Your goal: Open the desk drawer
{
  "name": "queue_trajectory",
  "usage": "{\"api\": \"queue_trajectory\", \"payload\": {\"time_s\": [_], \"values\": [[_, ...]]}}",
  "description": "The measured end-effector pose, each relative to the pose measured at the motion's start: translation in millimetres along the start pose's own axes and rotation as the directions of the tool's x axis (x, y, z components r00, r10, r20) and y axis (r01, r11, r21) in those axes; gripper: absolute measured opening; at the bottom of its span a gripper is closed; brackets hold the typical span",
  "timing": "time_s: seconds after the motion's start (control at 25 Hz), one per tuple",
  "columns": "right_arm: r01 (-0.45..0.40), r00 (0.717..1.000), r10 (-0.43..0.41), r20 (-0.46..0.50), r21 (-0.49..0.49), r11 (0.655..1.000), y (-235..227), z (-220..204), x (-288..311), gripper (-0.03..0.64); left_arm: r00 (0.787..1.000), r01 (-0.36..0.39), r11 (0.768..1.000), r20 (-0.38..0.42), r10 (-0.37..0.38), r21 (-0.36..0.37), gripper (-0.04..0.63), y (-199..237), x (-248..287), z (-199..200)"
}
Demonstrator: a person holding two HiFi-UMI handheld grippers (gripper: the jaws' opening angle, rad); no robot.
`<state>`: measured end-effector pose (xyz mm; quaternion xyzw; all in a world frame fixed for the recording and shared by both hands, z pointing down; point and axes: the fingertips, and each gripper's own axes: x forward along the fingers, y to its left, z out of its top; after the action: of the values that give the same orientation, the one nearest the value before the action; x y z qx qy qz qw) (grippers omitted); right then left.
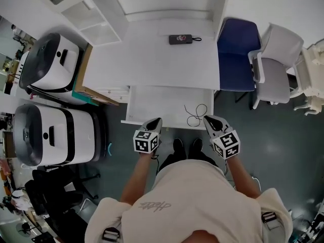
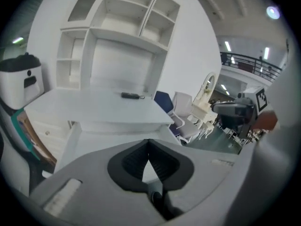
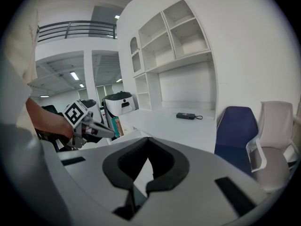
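Desk [image 1: 167, 59]: white, standing against wall.
Desk drawer [image 1: 162, 103]: sitting pulled well out under desktop edge, judged largely open.
Left gripper [image 1: 157, 121], right gripper [image 1: 207, 119]: hovering at drawer's front lip, contact unclear. Both pinched tip to tip, gripping nothing.
If finishing travel: pulling straight, loading both sides evenly, avoiding cable loop [image 1: 195, 114] lying at right front.

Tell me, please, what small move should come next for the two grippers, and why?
Probably draw both grippers back: the drawer already stands pulled out from under the desk, and the left gripper and right gripper sit at its front edge with jaws together, holding nothing.
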<state>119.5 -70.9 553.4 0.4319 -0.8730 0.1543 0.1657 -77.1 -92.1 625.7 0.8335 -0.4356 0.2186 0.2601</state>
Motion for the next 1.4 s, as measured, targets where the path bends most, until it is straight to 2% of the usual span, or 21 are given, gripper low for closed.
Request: {"api": "queue_trajectory", "payload": {"time_s": [0.28, 0.6, 0.76, 1.16, 1.4], "values": [[0.020, 0.998, -0.021, 0.066, 0.023, 1.000, -9, 38, -26, 0.002, 0.988, 0.027, 0.993, 0.148, -0.044, 0.111, 0.015, -27, -33, 107], [0.061, 0.986, -0.039, 0.163, -0.131, 0.990, -29, 108, -53, 0.002, 0.958, 0.012, 0.971, 0.274, -0.080, 0.240, 0.015, -57, -61, 187], [0.078, 0.972, -0.041, 0.230, -0.155, 0.985, -34, 148, -66, 0.002, 0.935, -0.004, 0.956, 0.340, -0.101, 0.294, 0.016, -71, -76, 226], [0.116, 0.916, -0.039, 0.399, -0.171, 0.978, -38, 230, -105, 0.002, 0.869, -0.078, 0.931, 0.482, -0.112, 0.357, 0.017, -91, -122, 301], [0.160, 0.890, -0.065, 0.452, -0.175, 0.972, -38, 254, -116, 0.002, 0.860, -0.094, 0.925, 0.498, -0.112, 0.369, 0.017, -90, -133, 311]]}}
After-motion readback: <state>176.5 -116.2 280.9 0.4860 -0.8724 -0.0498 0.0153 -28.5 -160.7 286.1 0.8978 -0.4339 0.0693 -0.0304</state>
